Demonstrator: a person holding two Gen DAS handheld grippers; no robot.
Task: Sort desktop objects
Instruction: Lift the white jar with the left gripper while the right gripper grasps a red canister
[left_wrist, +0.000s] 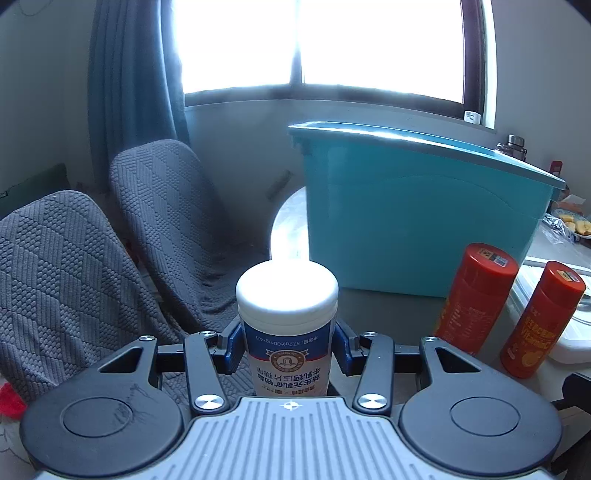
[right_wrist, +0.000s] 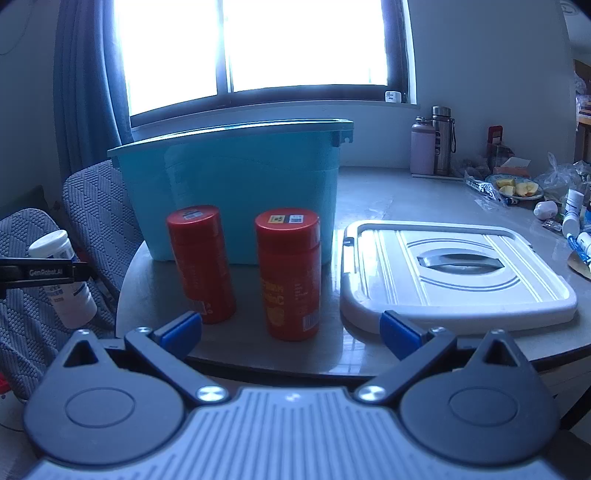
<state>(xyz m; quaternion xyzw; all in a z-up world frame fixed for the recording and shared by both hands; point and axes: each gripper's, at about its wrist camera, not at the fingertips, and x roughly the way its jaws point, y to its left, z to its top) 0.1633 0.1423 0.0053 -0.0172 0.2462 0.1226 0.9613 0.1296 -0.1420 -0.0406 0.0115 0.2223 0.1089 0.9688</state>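
A: Nearest the lens, the left gripper (left_wrist: 288, 350) pinches a white supplement bottle (left_wrist: 287, 325) around its middle, blue pads tight on either side, label upside down. The bottle hangs off the table's near-left edge, over the grey-covered chairs (left_wrist: 74, 277).

B: And the right gripper (right_wrist: 291, 332)?

A: Spread wide and empty, hovering at the table's (right_wrist: 388, 192) front rim, facing two red vitamin bottles (right_wrist: 288, 277) that stand upright, close together but apart.

B: What could go wrong?

A: The white bottle is smooth and round; any slackening of the squeeze would likely drop it onto the chairs, not the tabletop. The teal bin (left_wrist: 406, 221), presumably its destination, stands behind the red bottles with a high rim, so a low carry could strike that wall or topple the nearer red bottle.

B: Anything else about?

A: The white bin lid (right_wrist: 458, 273) lies flat just right of the red bottles. Farther back: two flasks (right_wrist: 432, 144) below the windowsill, a plate of cut fruit (right_wrist: 517, 190), and wrappers and small bottles crowding the far-right edge.
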